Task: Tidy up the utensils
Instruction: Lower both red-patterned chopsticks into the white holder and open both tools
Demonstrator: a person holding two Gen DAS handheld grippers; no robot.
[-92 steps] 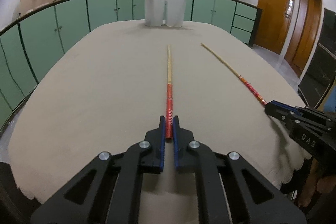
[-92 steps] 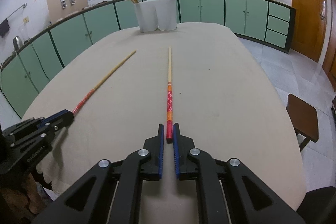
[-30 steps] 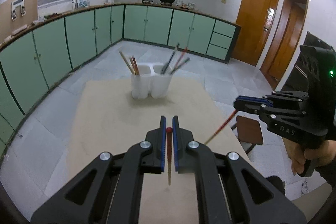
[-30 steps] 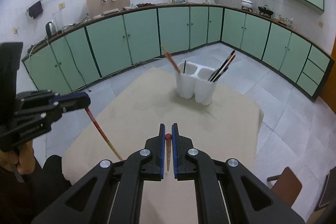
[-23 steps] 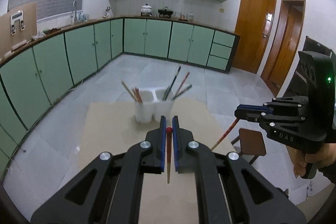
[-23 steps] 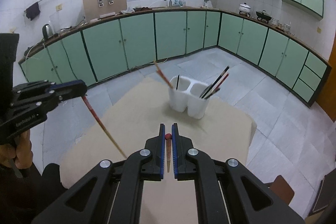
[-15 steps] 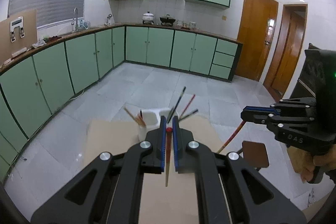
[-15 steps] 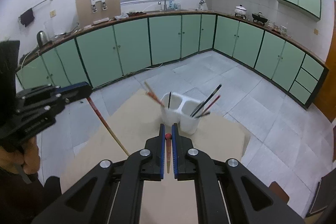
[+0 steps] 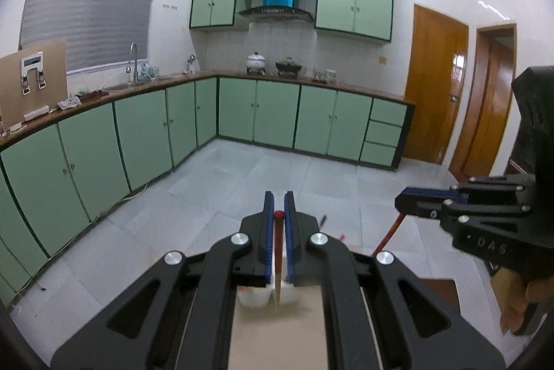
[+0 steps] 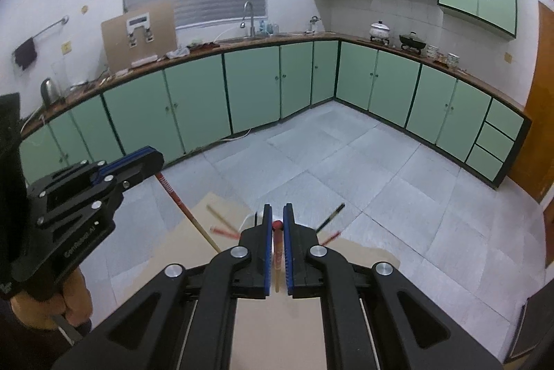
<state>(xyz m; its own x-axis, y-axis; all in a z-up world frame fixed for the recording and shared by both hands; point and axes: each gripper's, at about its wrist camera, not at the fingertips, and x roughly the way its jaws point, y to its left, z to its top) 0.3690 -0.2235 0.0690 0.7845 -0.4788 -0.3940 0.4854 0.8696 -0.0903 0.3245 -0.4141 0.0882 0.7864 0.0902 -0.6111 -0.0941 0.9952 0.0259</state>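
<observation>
Both pairs of jaws are clamped tight, each on the red end of a chopstick. At the bottom centre of the left wrist view, the left gripper (image 9: 279, 214) pinches the left chopstick (image 9: 277, 269), whose pale tip hangs down toward the beige table (image 9: 277, 335). The right gripper (image 10: 275, 224) does the same with the right chopstick (image 10: 277, 261) at the bottom centre of its own view. Each gripper also shows in the other's picture: the right one at the right edge, the left one at the left edge, each with its stick slanting down.

Just beyond the fingers sits the white holder (image 9: 256, 299), mostly hidden behind the jaws in both views. In the right wrist view, the sticks already in it (image 10: 225, 229) fan out to either side of the blue pads. Farther back are grey floor tiles, then the green cabinets (image 10: 256, 86) across the middle of the frame.

I judge this to be the carry step, with both sticks lifted above the holder. The next move seems to call for aiming each tip over a compartment mouth, lowering steeply, and only then letting go; which compartment each belongs in I cannot tell.
</observation>
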